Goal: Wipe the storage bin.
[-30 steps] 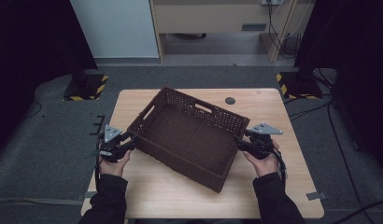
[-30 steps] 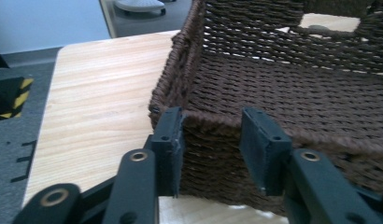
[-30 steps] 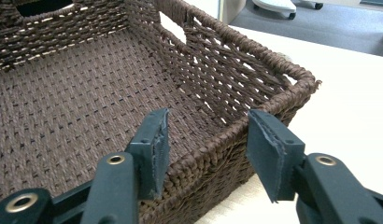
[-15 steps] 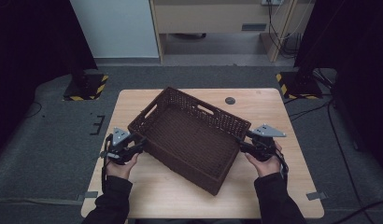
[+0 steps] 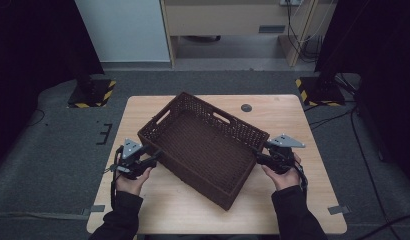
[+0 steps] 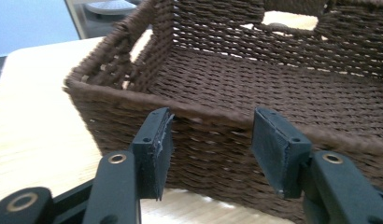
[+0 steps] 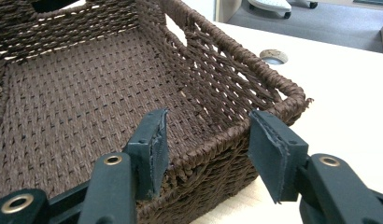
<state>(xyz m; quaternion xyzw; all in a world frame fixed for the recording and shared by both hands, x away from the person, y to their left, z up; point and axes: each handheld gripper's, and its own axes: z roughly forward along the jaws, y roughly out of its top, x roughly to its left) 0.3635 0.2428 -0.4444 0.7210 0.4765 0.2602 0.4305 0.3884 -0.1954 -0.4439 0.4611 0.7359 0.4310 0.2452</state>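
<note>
A dark brown woven basket [image 5: 203,145] sits skewed on the wooden table [image 5: 303,130], with nothing inside it. My left gripper [image 5: 149,161] is at the outside of its left wall. In the left gripper view the left gripper [image 6: 210,122] has its jaws apart in front of the basket's [image 6: 273,88] rim; they have just been opening, and the pads press on nothing. My right gripper [image 5: 259,158] is at the basket's right end. In the right gripper view the right gripper [image 7: 208,122] is open, with the basket's [image 7: 87,93] rim running behind the pads, untouched.
A small dark round grommet [image 5: 246,107] is set into the table's far side, and it also shows beyond the basket's corner as the grommet [image 7: 273,57]. Yellow-and-black striped stand bases [image 5: 90,95] sit on the floor beyond both far corners.
My left hand has shifted slightly toward the near edge beside the basket's left wall. The basket and my right hand have stayed in place.
</note>
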